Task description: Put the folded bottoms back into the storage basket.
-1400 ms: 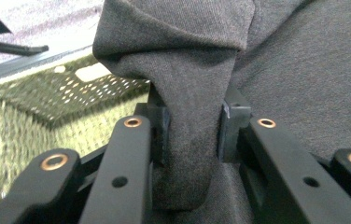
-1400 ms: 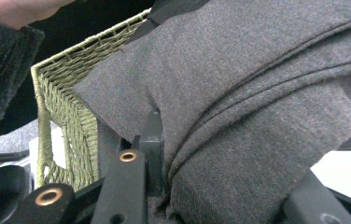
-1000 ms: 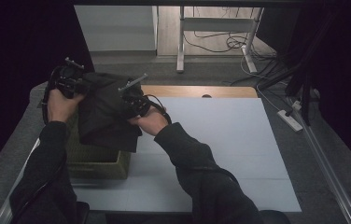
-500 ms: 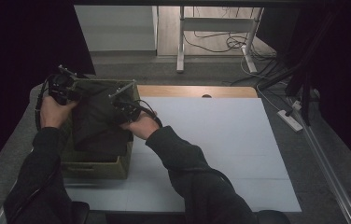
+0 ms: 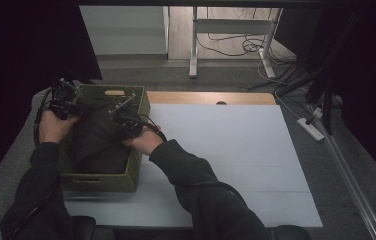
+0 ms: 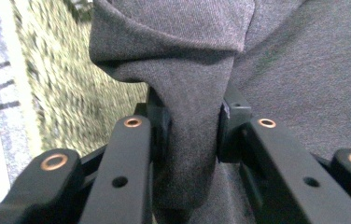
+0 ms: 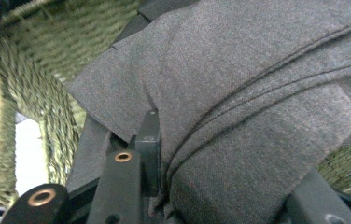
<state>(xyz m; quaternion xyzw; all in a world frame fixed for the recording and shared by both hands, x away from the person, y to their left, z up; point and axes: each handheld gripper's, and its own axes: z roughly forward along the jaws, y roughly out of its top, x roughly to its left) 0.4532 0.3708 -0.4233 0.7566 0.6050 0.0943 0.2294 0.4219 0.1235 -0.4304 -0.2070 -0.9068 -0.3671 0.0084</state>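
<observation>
Grey folded cloth point(image 5: 96, 140) going into woven basket point(image 5: 141, 102)
Left gripper point(image 6: 190, 123) pinches the cloth at 9 o'clock; right gripper point(image 5: 126, 120), jaws just easing apart, holds it at 3

White table point(image 5: 226, 150), floor cables point(image 5: 226, 47)

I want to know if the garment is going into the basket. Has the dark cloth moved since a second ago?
Yes. The dark cloth has sunk from above the woven basket, whose near wall it draped over, to down inside its walls.

Dark long sleeves point(image 5: 186, 172), black jaws, copper-ringed screw holes point(image 6: 132, 122), trailing black cables point(image 5: 38, 117)
</observation>
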